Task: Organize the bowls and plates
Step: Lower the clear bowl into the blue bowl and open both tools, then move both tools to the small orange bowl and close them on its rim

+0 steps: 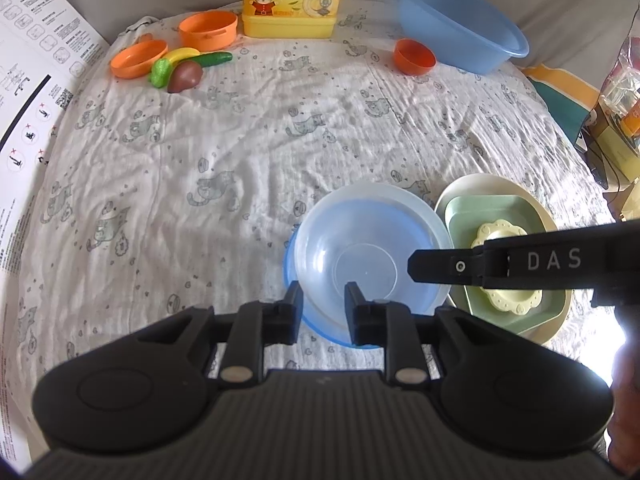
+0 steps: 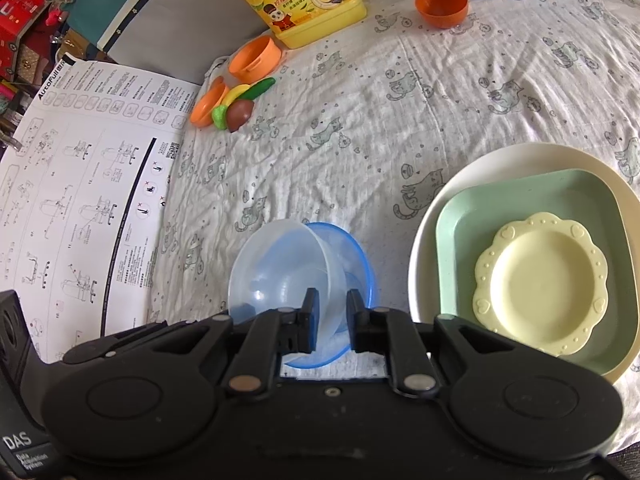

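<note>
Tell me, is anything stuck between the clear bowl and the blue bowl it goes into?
Nothing visible is. The clear bowl already sits tilted inside the blue bowl, and only blue plastic shows through its see-through wall.

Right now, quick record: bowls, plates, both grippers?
bowls: clear bowl tilted inside blue bowl
plates: yellow plate on green plate on cream plate, beside the bowls
right gripper: shut on clear bowl's rim
left gripper: fingers astride the bowls' near rim, grip unclear
</note>
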The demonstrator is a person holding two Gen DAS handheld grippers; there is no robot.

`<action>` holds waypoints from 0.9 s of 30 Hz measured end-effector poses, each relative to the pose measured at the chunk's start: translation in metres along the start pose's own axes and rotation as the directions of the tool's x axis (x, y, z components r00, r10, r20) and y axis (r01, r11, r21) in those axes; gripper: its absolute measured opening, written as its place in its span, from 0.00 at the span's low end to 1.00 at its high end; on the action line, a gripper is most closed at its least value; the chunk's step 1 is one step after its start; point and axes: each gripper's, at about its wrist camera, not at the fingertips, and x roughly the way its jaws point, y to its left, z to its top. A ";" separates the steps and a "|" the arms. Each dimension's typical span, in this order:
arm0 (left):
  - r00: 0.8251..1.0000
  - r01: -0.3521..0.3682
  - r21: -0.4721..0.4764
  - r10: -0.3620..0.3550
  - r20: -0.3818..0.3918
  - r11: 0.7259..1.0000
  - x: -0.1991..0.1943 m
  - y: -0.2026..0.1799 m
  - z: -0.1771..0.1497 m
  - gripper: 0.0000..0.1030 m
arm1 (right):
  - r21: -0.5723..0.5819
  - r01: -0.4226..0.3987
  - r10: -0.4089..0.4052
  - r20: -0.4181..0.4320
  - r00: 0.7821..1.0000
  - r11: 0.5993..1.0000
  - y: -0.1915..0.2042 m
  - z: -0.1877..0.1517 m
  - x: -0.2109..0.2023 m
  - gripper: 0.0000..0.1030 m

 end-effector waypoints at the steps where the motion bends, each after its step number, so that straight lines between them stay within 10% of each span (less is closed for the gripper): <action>1: 1.000 0.002 0.000 -0.002 0.008 1.000 -0.001 0.000 -0.001 0.26 | 0.001 -0.007 0.007 0.001 1.000 1.000 0.000 0.000 0.000 0.18; 5: 0.998 -0.012 0.001 0.012 0.063 1.000 -0.010 -0.001 -0.003 0.70 | 0.017 -0.024 0.024 0.036 0.999 1.000 0.000 0.002 -0.007 0.42; 11: 0.995 -0.040 -0.015 0.041 0.087 0.999 -0.012 0.001 -0.002 0.90 | 0.034 -0.013 0.010 0.079 0.997 0.999 -0.004 0.005 -0.014 0.62; 18: 0.998 -0.036 -0.056 0.039 0.056 0.998 -0.004 0.007 -0.002 1.00 | 0.035 0.016 -0.019 0.098 0.995 0.999 -0.007 0.003 -0.013 0.89; 27: 0.999 -0.028 -0.076 0.031 0.038 0.997 0.000 0.010 0.000 1.00 | 0.034 0.050 -0.053 0.117 0.992 0.998 -0.008 0.004 -0.012 0.95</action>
